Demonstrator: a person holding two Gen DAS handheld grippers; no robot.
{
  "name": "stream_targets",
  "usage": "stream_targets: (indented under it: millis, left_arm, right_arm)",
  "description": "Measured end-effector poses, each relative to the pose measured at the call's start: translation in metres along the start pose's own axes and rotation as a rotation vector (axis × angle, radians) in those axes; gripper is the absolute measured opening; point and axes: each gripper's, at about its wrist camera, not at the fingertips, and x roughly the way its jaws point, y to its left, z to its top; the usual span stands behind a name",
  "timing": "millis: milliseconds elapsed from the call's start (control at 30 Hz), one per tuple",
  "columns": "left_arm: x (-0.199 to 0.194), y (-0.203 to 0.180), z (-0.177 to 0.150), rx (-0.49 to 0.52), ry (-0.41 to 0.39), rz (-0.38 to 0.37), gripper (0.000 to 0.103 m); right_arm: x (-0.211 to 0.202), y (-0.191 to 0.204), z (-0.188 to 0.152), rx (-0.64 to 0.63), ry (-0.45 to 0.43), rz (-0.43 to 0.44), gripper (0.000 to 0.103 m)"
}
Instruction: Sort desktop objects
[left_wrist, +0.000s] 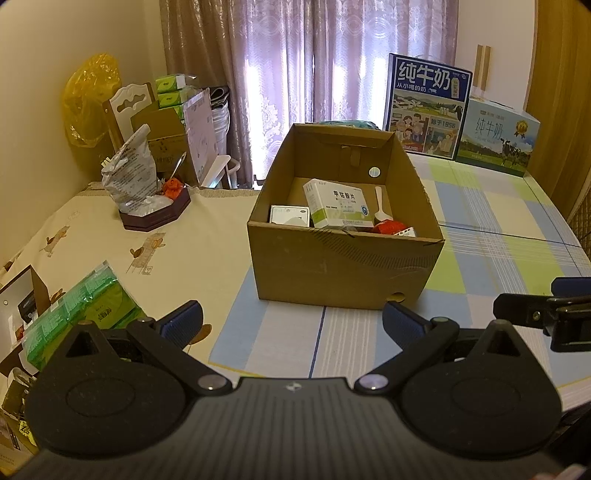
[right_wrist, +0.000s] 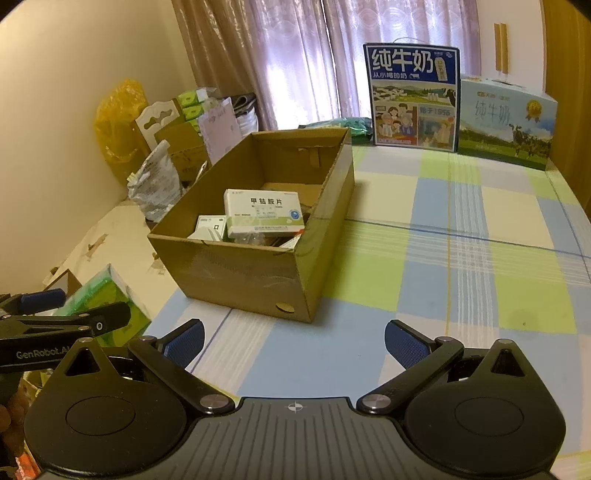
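An open cardboard box (left_wrist: 343, 269) (right_wrist: 243, 280) stands on the table ahead of both grippers. Inside lie a white and green medicine box (left_wrist: 334, 203) (right_wrist: 264, 214), a small white box (left_wrist: 290, 214) (right_wrist: 210, 227), a white spoon (left_wrist: 380, 206) and something red (left_wrist: 388, 226). My left gripper (left_wrist: 293, 323) is open and holds nothing, a little short of the box's near wall. In its own view my right gripper (right_wrist: 293, 341) is also open and empty, near the box's right corner. A green tissue pack (left_wrist: 85, 310) (right_wrist: 107, 299) lies at the left.
Two milk cartons (left_wrist: 424, 107) (right_wrist: 413, 96) stand at the table's far edge. A dark hexagonal tray (left_wrist: 155, 214) with a foil bag sits far left. Stacked boxes, a chair back and a yellow bag fill the left corner. The checked tablecloth (right_wrist: 461, 258) stretches right of the box.
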Motion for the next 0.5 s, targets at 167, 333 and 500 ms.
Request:
stream_targets:
  millis: [167,333,500]
  left_arm:
    - [0.0004,0.0003,0.0002,0.003,0.001,0.000,0.102]
    - [0.0004,0.0001,0.0001,0.003,-0.001,-0.001,0.102]
    - [0.0004,-0.0001,-0.0001,0.004,0.000,-0.001,0.102]
  right_arm:
    - [0.0006,0.0006,-0.0005,-0.003,0.003,-0.003,0.101]
    - [0.0014,-0.0001,-0.0020,-0.003,0.006,-0.006,0.101]
    - [0.0019,0.0001,-0.0027,-0.004,0.005,-0.011,0.101]
